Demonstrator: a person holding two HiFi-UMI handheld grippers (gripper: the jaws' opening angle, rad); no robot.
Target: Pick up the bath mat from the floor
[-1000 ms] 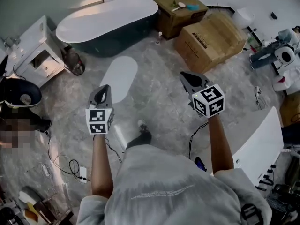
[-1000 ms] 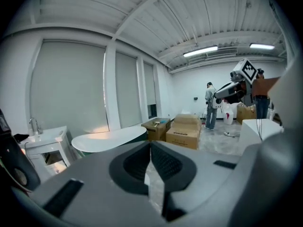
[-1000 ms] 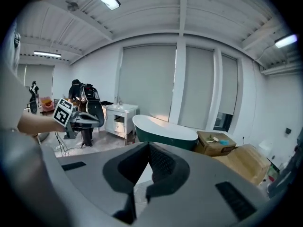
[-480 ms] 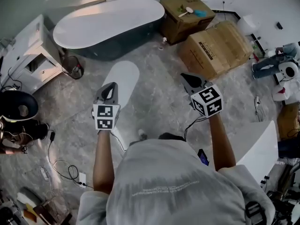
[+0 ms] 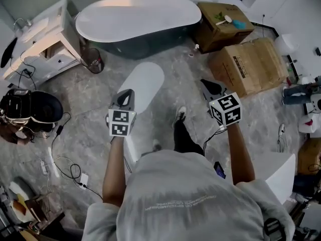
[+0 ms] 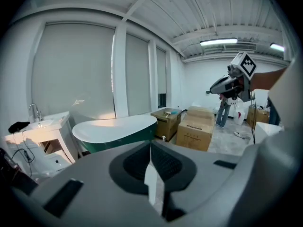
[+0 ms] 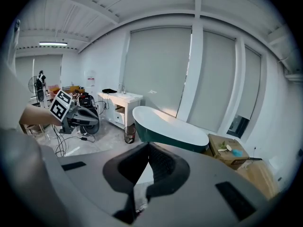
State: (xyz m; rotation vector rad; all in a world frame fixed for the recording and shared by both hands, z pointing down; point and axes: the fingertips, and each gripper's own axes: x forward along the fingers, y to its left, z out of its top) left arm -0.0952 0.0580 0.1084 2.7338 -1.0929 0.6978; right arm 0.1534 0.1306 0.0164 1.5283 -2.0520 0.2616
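The bath mat (image 5: 145,84) is a white oval lying flat on the grey marble floor in front of the bathtub. In the head view my left gripper (image 5: 126,94) is held in the air over the mat's near left edge, jaws together and empty. My right gripper (image 5: 205,83) hovers to the right of the mat, over bare floor, also shut with nothing in it. Each gripper view looks level across the room: the right gripper (image 6: 221,84) shows in the left gripper view and the left gripper (image 7: 89,118) in the right one.
A white-and-green bathtub (image 5: 135,20) stands behind the mat, a wire bin (image 5: 94,61) and a white vanity (image 5: 41,38) to its left. Cardboard boxes (image 5: 250,65) sit at the right. Cables (image 5: 66,160) trail at the lower left. The person's shoe (image 5: 179,116) is beside the mat.
The person has stepped forward toward the mat. Both grippers have come closer to it, the left one now over its near edge. Neither gripper's jaws have changed.
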